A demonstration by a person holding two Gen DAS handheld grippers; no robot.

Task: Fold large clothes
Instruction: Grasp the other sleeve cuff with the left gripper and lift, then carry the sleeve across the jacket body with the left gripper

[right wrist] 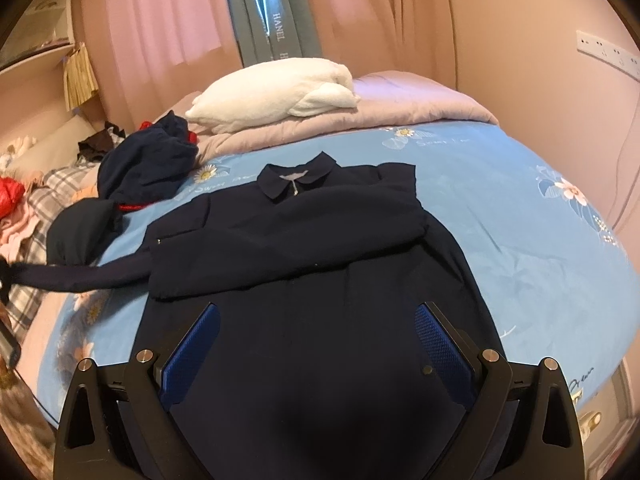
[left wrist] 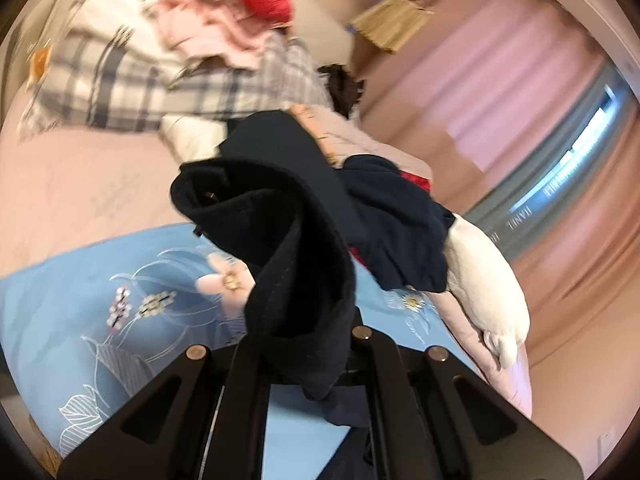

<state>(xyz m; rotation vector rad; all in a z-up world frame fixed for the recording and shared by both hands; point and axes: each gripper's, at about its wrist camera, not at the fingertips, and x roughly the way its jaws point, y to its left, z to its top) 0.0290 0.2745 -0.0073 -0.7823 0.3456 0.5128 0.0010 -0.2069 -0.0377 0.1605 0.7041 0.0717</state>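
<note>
A dark navy collared jacket [right wrist: 304, 232] lies flat on the blue floral bedsheet [right wrist: 520, 216], collar toward the far side, one sleeve folded across the chest. Its other sleeve [right wrist: 84, 276] stretches off to the left. My left gripper [left wrist: 298, 336] is shut on that sleeve's cuff [left wrist: 280, 232] and holds it lifted above the bed. My right gripper [right wrist: 316, 336] is open and empty, hovering just above the jacket's lower body, with its blue pads [right wrist: 440, 352] spread wide.
A crumpled navy garment [right wrist: 148, 168] lies left of the jacket. A white pillow [right wrist: 276, 92] rests on a folded pink quilt [right wrist: 400, 108] at the bed's far end. Plaid bedding and a clothes pile [left wrist: 160, 76] lie at the bed's side. Pink curtains hang behind.
</note>
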